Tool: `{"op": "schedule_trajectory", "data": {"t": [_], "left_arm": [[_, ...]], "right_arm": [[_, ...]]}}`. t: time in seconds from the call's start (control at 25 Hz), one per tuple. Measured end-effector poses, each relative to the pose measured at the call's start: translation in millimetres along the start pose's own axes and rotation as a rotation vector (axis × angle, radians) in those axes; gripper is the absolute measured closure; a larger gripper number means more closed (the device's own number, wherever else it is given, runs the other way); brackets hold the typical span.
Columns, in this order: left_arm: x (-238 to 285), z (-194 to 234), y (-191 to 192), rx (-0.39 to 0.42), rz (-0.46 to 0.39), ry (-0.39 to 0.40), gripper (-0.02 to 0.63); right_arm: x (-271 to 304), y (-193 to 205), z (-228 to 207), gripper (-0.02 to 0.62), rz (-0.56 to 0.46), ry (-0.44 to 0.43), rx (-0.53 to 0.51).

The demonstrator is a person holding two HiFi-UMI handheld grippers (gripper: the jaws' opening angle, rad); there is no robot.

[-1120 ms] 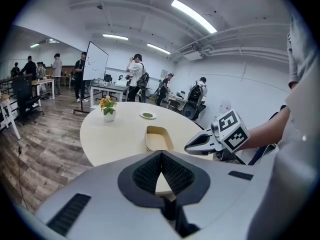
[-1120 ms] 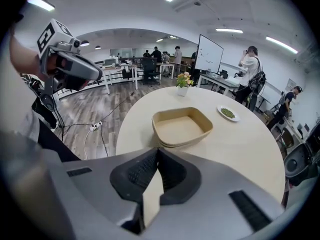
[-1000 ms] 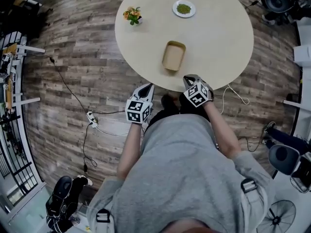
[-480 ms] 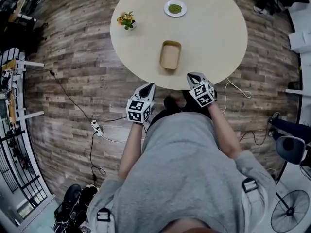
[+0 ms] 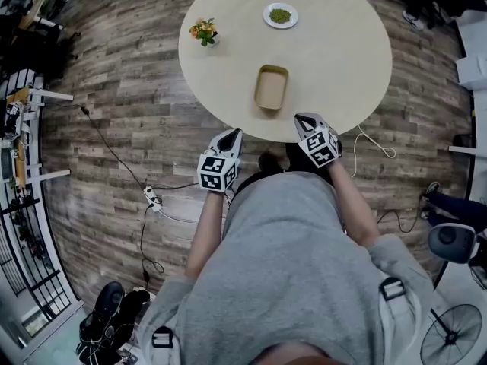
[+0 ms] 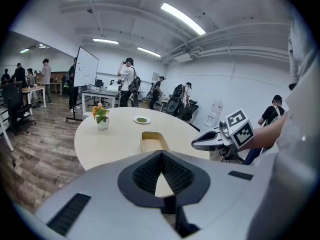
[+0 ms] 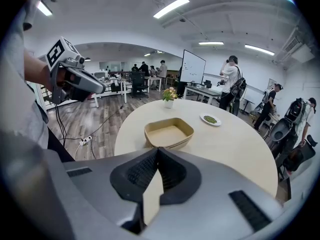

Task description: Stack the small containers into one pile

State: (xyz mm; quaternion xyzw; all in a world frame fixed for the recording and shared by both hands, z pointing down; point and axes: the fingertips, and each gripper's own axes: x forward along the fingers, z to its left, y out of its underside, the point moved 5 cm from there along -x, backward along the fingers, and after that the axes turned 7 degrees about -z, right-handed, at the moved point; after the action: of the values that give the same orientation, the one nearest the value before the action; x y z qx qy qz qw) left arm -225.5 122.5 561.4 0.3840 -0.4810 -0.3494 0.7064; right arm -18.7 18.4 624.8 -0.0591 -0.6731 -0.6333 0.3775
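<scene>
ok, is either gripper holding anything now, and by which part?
Nothing is held. The left gripper and right gripper both have their jaws together and empty, short of the stacked tan paper containers.

No words, brands or numbers are legible; only black-and-white square markers, on the cubes of the left gripper (image 5: pixel 233 135) and right gripper (image 5: pixel 301 119).

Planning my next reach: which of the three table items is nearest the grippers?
The tan container, by the near edge of the table; the green-filled plate and flower pot sit farther back.
</scene>
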Motion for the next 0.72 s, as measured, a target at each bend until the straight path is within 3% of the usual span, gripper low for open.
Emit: {"op": "schedule_trajectory", "data": {"t": [0.72], "left_arm": [[-4.4,8.6,5.6,-0.031,-0.003,-0.031,0.589]], "right_arm": [[8.8,-4.3,1.4,0.591,0.011,-0.029,-0.029]]}}
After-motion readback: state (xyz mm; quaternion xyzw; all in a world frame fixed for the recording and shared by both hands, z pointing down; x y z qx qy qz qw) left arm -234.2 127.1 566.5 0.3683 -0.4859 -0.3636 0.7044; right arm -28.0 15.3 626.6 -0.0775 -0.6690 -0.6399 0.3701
